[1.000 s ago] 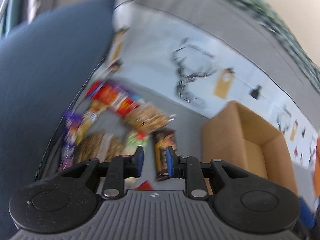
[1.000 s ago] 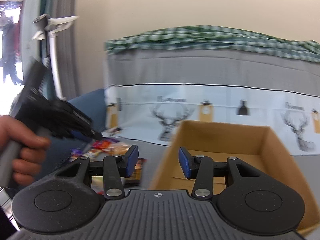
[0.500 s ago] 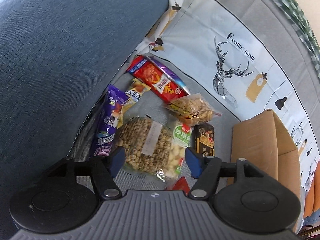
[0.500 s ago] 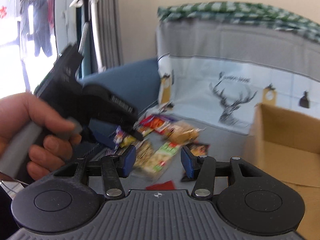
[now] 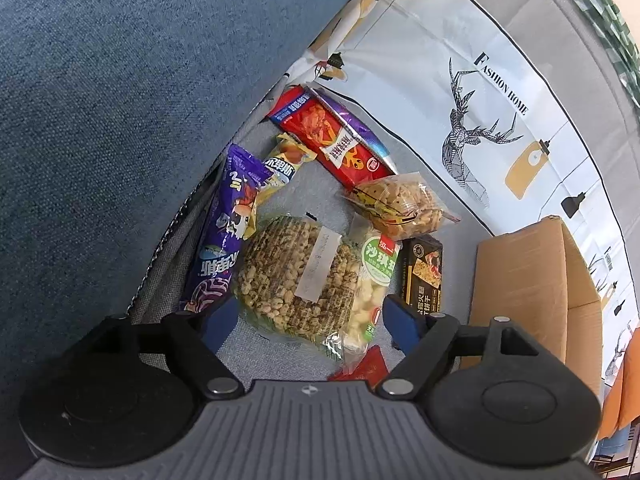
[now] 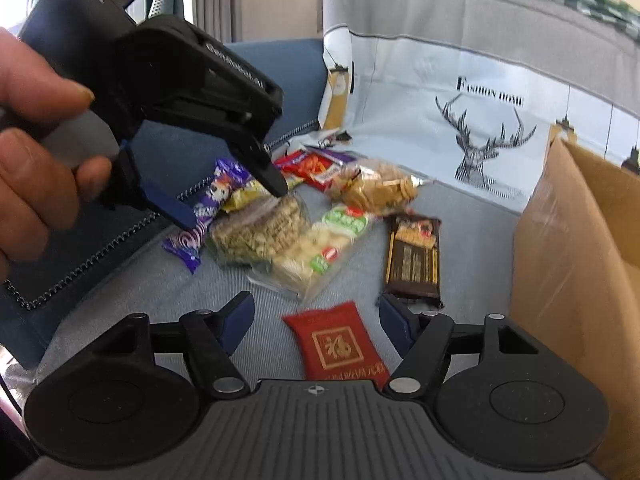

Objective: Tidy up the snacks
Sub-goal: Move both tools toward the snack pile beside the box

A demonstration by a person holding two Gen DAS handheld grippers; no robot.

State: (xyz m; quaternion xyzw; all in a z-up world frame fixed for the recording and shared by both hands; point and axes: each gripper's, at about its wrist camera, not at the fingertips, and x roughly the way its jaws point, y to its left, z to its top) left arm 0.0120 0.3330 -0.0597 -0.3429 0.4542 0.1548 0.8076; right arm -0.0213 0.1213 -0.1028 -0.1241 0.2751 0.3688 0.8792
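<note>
A heap of snack packs lies on a grey sofa seat. My left gripper point(image 5: 312, 320) is open, its jaws either side of a clear bag of puffed grain point(image 5: 296, 276), a little above it. It also shows in the right wrist view point(image 6: 232, 204), above the same bag point(image 6: 256, 232). My right gripper point(image 6: 316, 320) is open and empty over a small red packet point(image 6: 336, 344). Beside the grain bag lie a green-label bag point(image 5: 372, 280), a dark biscuit box point(image 5: 422, 276), a purple pack point(image 5: 224, 232), a red pack point(image 5: 332, 136) and a peanut bag point(image 5: 400, 204).
An open cardboard box point(image 5: 532, 288) stands on the seat to the right, also in the right wrist view point(image 6: 576, 264). A blue cushion point(image 5: 120, 100) rises at the left. A deer-print cover point(image 5: 480, 92) hangs on the sofa back behind the snacks.
My left gripper has opened wide and come down closer over the grain bag. My right gripper has swung left from the box to the snack heap and opened wider.
</note>
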